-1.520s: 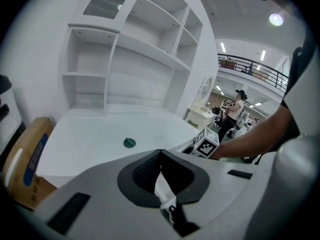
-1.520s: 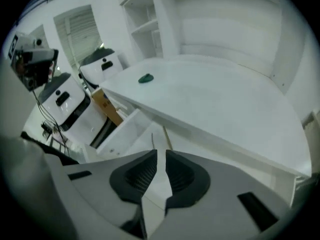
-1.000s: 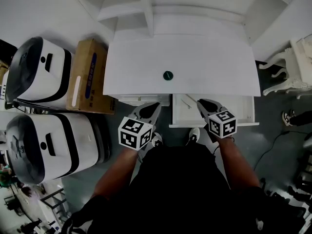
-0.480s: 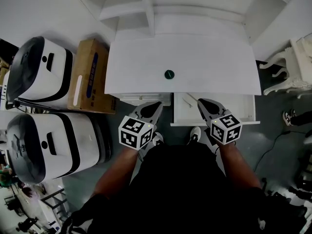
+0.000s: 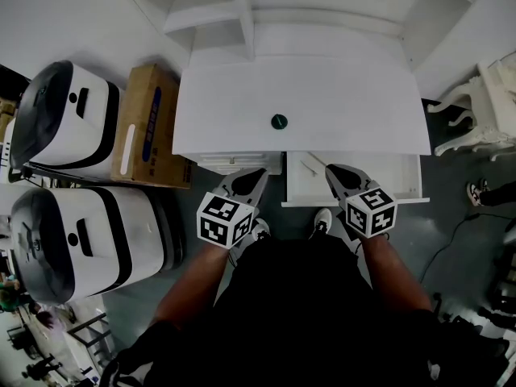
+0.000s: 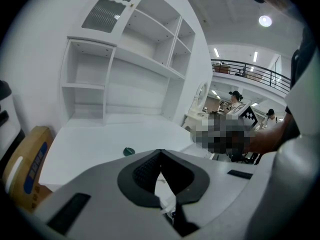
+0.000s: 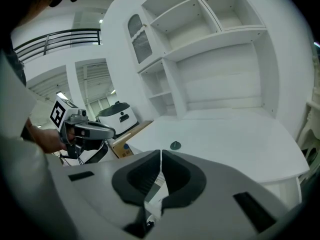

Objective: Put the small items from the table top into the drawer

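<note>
A small dark green round item (image 5: 278,122) lies alone on the white table top (image 5: 363,111), also seen in the left gripper view (image 6: 129,151) and the right gripper view (image 7: 175,145). The drawer (image 5: 403,185) under the table's right half is pulled out, with a thin white stick (image 5: 313,164) lying inside. My right gripper (image 5: 330,168) (image 7: 161,152) hovers over the drawer's left part, shut with nothing between its pads. My left gripper (image 5: 259,171) (image 6: 160,151) is just left of the drawer at the table's front edge, also shut and empty.
Two white-and-black machines (image 5: 64,115) (image 5: 81,236) and a cardboard box (image 5: 145,123) stand left of the table. A white shelf unit (image 5: 242,14) rises behind it. A white chair (image 5: 484,111) is at the right. The left drawer (image 5: 238,164) is closed.
The right gripper has drifted slightly toward me over the drawer. The left gripper and the green item have stayed put.
</note>
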The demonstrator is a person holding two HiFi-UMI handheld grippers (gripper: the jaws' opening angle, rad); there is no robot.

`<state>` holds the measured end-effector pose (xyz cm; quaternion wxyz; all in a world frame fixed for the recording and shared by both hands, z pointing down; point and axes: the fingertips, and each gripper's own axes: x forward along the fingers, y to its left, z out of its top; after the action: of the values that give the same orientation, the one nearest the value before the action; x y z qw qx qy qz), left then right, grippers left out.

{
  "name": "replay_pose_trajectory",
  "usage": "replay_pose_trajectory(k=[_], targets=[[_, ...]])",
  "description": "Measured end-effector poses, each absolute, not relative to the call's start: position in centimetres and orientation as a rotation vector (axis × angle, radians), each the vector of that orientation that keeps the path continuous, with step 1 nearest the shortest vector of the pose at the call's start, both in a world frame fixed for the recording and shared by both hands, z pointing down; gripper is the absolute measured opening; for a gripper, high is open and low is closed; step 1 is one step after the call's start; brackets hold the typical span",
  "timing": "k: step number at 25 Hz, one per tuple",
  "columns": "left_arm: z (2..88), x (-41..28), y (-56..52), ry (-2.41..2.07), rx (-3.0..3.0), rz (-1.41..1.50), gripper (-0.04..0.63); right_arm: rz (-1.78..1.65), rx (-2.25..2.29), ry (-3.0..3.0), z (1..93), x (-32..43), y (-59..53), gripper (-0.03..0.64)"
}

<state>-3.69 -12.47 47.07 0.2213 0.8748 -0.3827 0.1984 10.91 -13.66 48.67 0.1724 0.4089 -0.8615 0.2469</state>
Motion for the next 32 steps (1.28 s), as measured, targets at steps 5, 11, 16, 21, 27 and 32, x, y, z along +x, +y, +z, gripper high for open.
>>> replay_pose_trajectory(k=[5,11,16,21,27,32], targets=[[47.3,-3.5,-12.3,-1.044,2.412,0.539,0.009,0.695,1.144,-2.44,49.0,10.7,-13.3,0.031],[47.4,-3.8,-12.7,-1.058,2.397,0.499,0.009,0.695,1.138,-2.437,49.2,10.5,-13.4,0.031],[47.7,-4.1,-13.1,-1.074,2.388,0.508,0.009,0.698,1.135,-2.424,49.9,10.5,-13.8,0.029],[49.0,-4.6,-13.1,-1.062,2.338,0.545,0.009,0.677,1.096,-2.394,51.7,9.5,-14.8,0.031],[51.0,-5.4,-12.3,-1.016,2.272,0.612,0.009,0.548,1.008,-2.369,54.7,5.8,-18.6,0.031],[51.3,-6.9,-12.3,-1.052,2.245,0.598,0.009,0.475,0.949,-2.31,57.9,2.5,-23.1,0.032]])
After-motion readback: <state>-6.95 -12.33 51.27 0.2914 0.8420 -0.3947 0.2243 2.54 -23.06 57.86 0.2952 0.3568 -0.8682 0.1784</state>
